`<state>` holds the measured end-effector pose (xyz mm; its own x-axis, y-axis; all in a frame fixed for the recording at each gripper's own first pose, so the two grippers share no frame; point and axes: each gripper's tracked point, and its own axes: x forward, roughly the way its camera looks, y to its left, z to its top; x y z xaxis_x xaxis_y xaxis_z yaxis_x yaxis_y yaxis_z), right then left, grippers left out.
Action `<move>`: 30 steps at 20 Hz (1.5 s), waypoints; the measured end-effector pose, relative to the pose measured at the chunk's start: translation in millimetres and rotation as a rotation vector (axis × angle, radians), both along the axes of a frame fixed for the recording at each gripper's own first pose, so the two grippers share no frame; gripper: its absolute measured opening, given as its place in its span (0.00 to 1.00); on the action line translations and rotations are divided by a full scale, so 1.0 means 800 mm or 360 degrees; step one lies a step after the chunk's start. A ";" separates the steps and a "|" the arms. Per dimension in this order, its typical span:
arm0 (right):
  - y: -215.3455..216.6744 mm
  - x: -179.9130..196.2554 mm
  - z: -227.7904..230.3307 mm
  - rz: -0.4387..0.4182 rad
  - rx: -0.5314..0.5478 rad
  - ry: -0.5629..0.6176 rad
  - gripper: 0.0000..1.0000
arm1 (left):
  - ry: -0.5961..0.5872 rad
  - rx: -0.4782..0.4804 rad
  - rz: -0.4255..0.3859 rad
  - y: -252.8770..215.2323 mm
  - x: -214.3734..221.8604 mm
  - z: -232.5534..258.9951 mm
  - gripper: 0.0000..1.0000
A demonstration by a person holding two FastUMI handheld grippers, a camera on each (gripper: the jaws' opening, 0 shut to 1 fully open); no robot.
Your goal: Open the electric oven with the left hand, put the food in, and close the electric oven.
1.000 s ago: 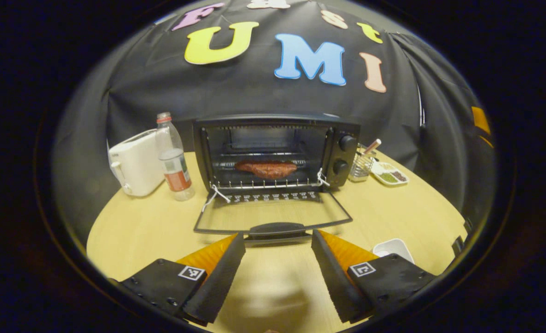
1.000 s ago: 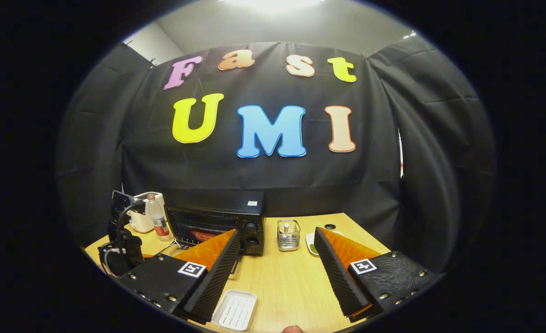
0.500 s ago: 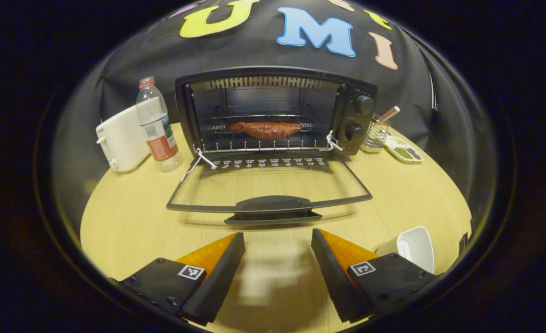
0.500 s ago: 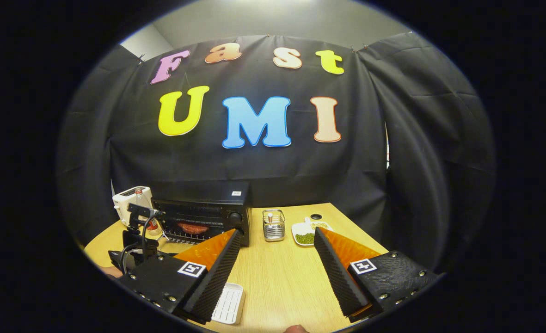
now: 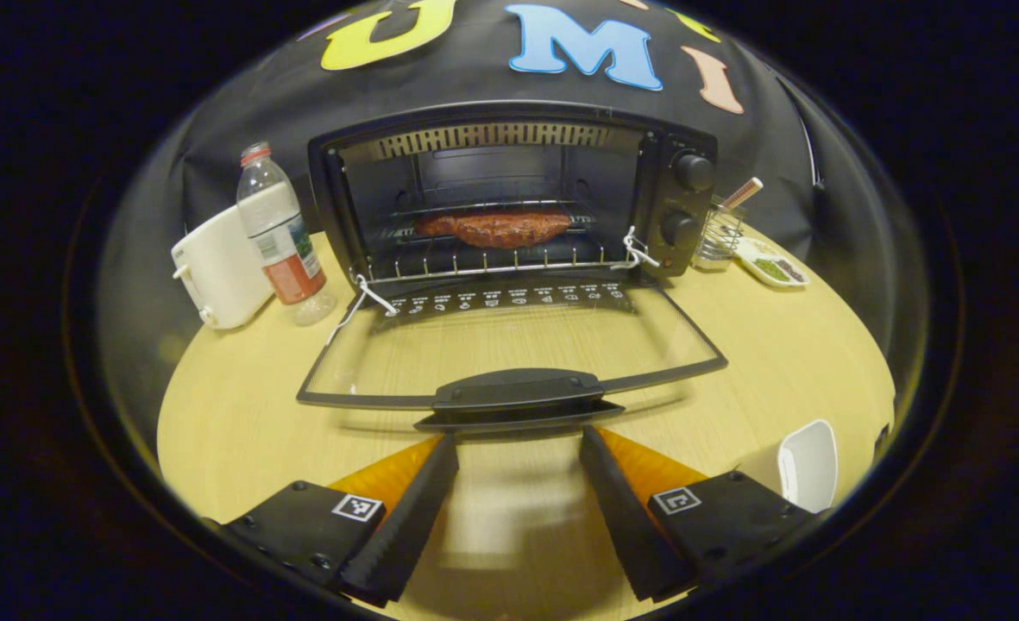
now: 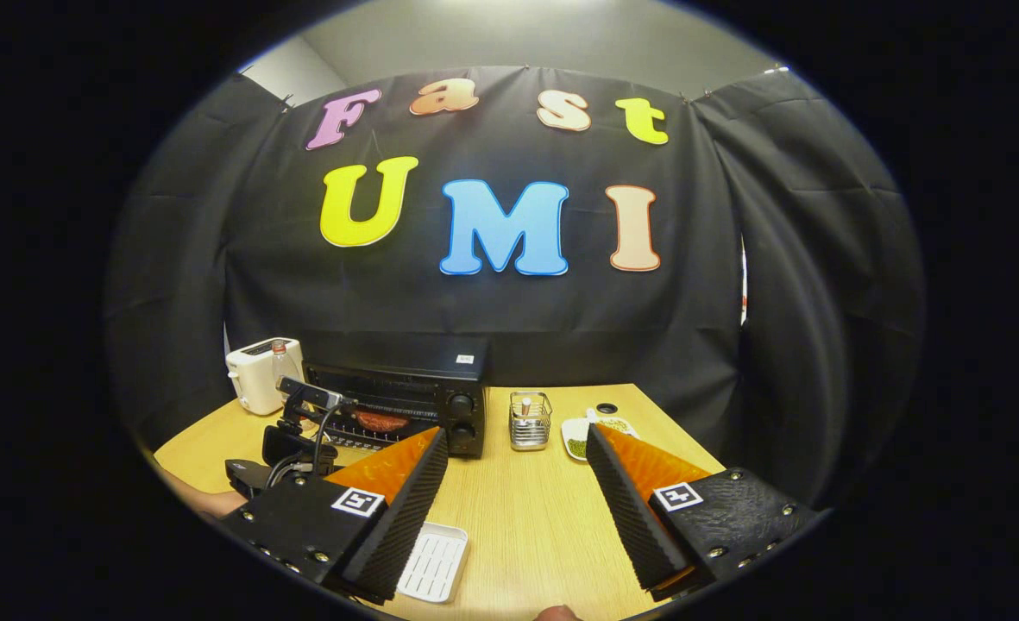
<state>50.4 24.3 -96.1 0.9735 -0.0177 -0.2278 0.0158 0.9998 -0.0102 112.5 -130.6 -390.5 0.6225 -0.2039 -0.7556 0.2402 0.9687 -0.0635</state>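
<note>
status: the left gripper [image 5: 518,448] has closed in on the open door [image 5: 509,345] over the last second; the handle [image 5: 518,392], earlier well ahead of the fingers, now lies just beyond the fingertips, centred on the gap between them. the fingers stand wide apart and hold nothing. the handle is not yet between them, and contact cannot be confirmed.

food [image 5: 493,228] sits on the rack inside the oven [image 5: 509,198], straight ahead of the left gripper and past the lowered door. judgement: opening and loading are done; closing is the step in hand, and the approach fits a lift of the door by its handle.

the right gripper [image 6: 518,470] is held back from the work, fingers wide apart and empty. in its view the oven stands ahead and to its left, with the left gripper in front of the oven.

surroundings, from the left gripper: a white toaster [image 5: 216,276] and a water bottle [image 5: 278,237] far ahead to the left, beside the oven; a wire basket [image 5: 718,237] and a small dish [image 5: 772,267] far ahead to the right; a white tray [image 5: 807,461] close by on the right, on the table [image 5: 233,405].

obstructions: none seen in the door's swing. white string ties at both hinge corners could snag. the tray lies near the right finger but apart from the handle.
</note>
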 end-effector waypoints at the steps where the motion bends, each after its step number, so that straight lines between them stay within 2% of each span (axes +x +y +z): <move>1: 0.003 0.000 -0.001 0.0010 0.0002 -0.0001 0.98 | -0.0009 -0.0009 0.0012 -0.001 0.001 0.000 0.98; 2: 0.003 -0.001 0.000 0.0012 0.0005 0.0000 0.98 | -0.0013 -0.0019 0.0023 -0.001 0.002 0.001 0.92; 3: 0.005 0.001 -0.001 0.0021 0.0011 0.0001 0.98 | -0.0006 -0.0023 0.0030 0.000 0.001 0.001 1.00; 4: 0.007 0.000 -0.001 0.0030 0.0013 0.0000 0.98 | -0.0008 -0.0019 0.0026 0.000 0.001 0.003 0.91; 5: 0.008 0.001 -0.001 0.0036 0.0011 -0.0002 0.98 | -0.0017 -0.0018 0.0025 0.000 0.002 0.005 1.00; 14: 0.021 0.004 -0.003 0.0116 0.0022 -0.0009 0.98 | -0.0192 -0.0035 0.0035 0.006 0.013 0.065 1.00; 17: 0.018 0.003 -0.002 0.0122 0.0024 -0.0013 0.98 | -0.0283 -0.0030 0.0020 0.006 0.030 0.093 0.97; 18: 0.017 0.003 -0.003 0.0122 0.0024 -0.0013 0.98 | -0.0312 -0.0026 0.0017 0.007 0.035 0.102 1.00; 20: 0.015 0.004 -0.004 0.0121 0.0027 -0.0008 0.98 | -0.0365 -0.0010 0.0013 0.007 0.045 0.115 0.98; 25: 0.007 0.003 -0.009 0.0114 0.0025 0.0014 0.98 | -0.0490 0.0028 -0.0008 0.003 0.073 0.141 1.00; 27: 0.006 0.003 -0.012 0.0107 0.0036 0.0020 0.98 | -0.0561 0.0050 -0.0031 0.002 0.091 0.154 0.97; 28: 0.005 0.003 -0.013 0.0102 0.0043 0.0023 0.98 | -0.0575 0.0049 -0.0033 0.001 0.101 0.157 1.00; 30: 0.004 0.004 -0.013 0.0093 0.0051 0.0022 0.98 | -0.0601 0.0032 -0.0015 -0.001 0.118 0.164 0.98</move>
